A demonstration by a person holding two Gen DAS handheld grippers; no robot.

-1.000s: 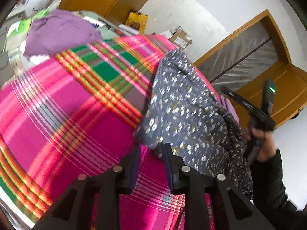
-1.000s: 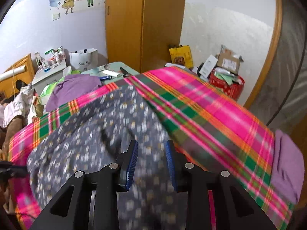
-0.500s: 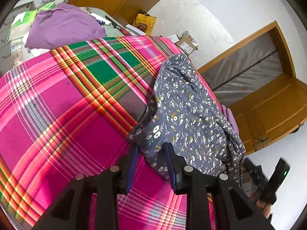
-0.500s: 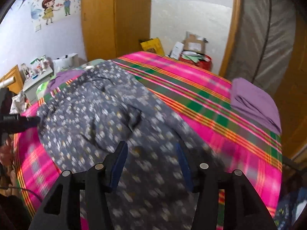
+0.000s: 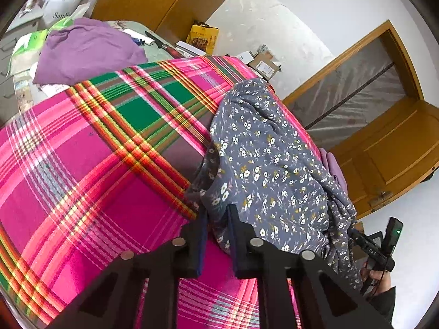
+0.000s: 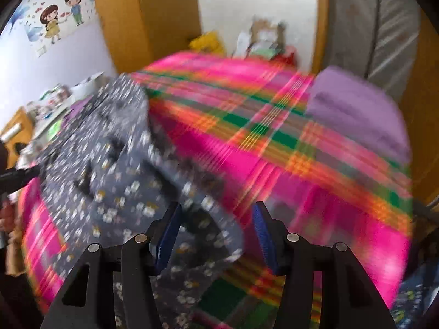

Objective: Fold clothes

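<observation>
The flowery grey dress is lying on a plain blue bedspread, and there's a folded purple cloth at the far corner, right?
Not quite. The bedspread is pink plaid with green and orange stripes, not plain blue, as the left wrist view shows. The flowery grey dress does lie on it, and the folded purple cloth is there.

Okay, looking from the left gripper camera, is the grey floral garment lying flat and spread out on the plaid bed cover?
No, the grey floral garment lies bunched in a crumpled heap on the plaid bed cover.

We see home bedroom: bed under pink plaid bedspread [image 5: 90, 164]; beyond bed, wooden wardrobe [image 6: 148, 19], cartoon couple wall sticker [image 6: 59, 16] left of it, cluttered side table [image 5: 19, 54], wooden door [image 5: 389, 148] near bed's far corner.
</observation>
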